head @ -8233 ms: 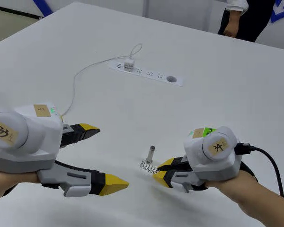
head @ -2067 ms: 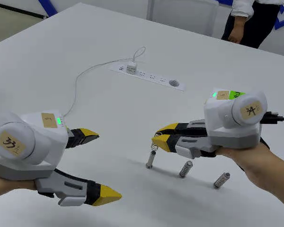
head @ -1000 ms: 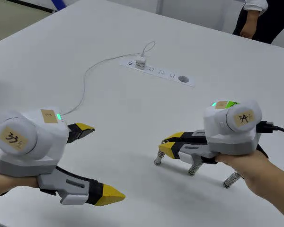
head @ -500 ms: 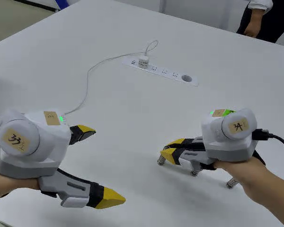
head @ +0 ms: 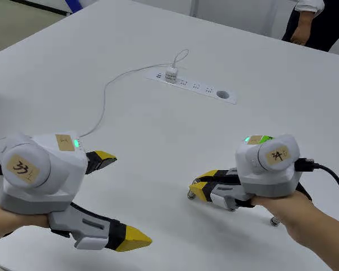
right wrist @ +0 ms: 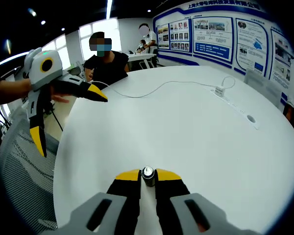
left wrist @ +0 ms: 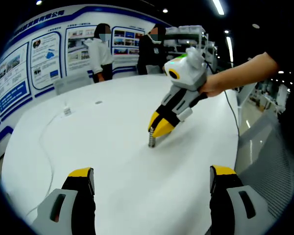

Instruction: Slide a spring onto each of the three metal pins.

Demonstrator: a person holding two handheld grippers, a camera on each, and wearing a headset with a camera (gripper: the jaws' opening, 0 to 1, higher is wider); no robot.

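At the very tips of the right gripper [head: 199, 189], dead on 12 o'clock in the right gripper view, stands the small upright metal pin [right wrist: 148, 173]. The fingers are clenched about its round top. Its long axis runs straight up from the white tabletop [head: 158, 130], and the thin coiled steel spring [left wrist: 151, 141] wraps it below the tips. Seating the spring probably calls for a push straight down that axis. The left gripper [head: 126, 200], fingers spread wide and empty, hangs well apart at 9 o'clock; the right is far nearer.

White power strip [head: 196, 88] on table [head: 73, 62]; charger [head: 170, 75] plugged in, cable [head: 104, 96] trailing left.
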